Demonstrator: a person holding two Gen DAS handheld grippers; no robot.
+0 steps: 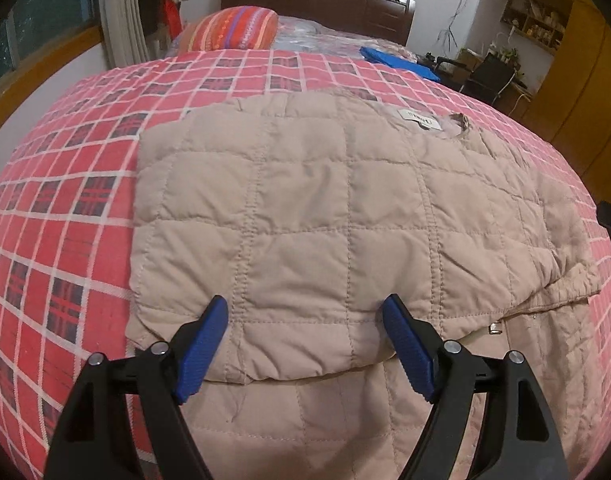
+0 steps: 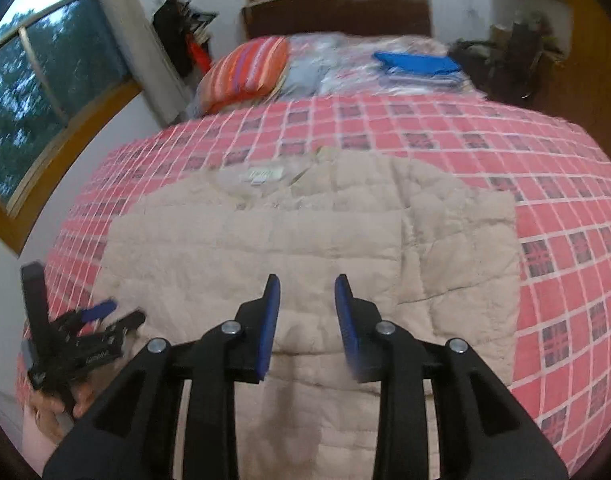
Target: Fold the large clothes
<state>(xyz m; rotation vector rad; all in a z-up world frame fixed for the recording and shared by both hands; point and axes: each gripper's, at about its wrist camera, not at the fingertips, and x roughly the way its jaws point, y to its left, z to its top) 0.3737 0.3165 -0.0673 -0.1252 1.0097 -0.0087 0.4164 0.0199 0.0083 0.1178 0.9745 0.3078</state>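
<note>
The left hand-held gripper (image 1: 305,322) hovers released, jaws spread over the folded edge of the beige quilted jacket (image 1: 345,216) lying on the checked bed (image 1: 65,208), while the right hand-held gripper (image 2: 307,294), likewise released, hangs above it, seemingly between folds.

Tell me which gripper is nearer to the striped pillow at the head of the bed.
Left, as far as I can tell. The left gripper sits on the pillow's side of the jacket; the right gripper hovers further right.

My left gripper (image 1: 305,320) hovers over the jacket's (image 1: 325,208) near edge, jaws wide apart; my right gripper (image 2: 307,300) above it, jaws parted.
</note>
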